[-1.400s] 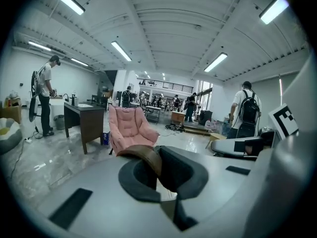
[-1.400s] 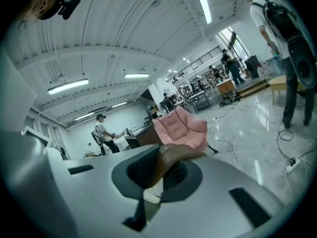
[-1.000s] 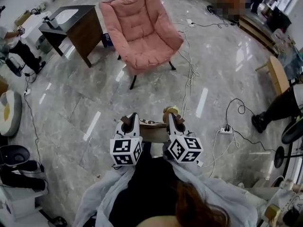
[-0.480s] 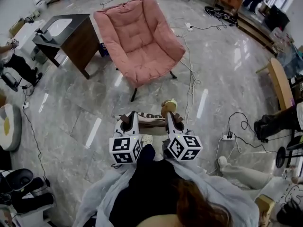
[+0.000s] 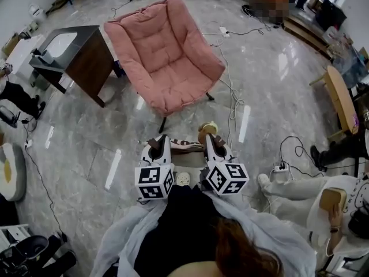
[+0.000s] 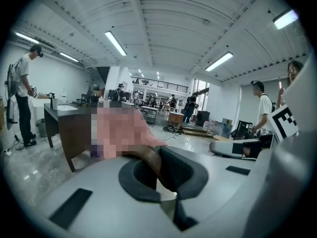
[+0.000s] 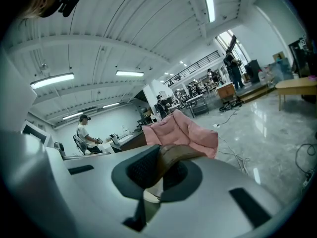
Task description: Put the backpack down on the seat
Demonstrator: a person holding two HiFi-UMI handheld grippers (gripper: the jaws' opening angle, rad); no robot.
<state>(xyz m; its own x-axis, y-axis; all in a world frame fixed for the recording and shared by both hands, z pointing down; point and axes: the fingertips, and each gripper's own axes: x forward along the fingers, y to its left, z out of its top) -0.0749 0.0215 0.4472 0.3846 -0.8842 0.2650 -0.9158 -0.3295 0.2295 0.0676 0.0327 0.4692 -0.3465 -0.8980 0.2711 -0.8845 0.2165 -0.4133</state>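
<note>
Backpack straps (image 5: 185, 146) in left tool (image 5: 156, 147), right tool (image 5: 211, 139), both near-level

glossy grey marble floor (image 5: 86, 149) carries a pink armchair (image 5: 164, 56), a dark cabinet (image 5: 81, 59) just beside it, and loose cables (image 5: 232, 100).

Brightly, evenly lit from long white ceiling strip lamps (image 6: 115, 43). Streaked with white glare across the glossy grey marble floor (image 5: 86, 140). Bent hard at the edges, black in the gripper views' corners, soft up close.
</note>
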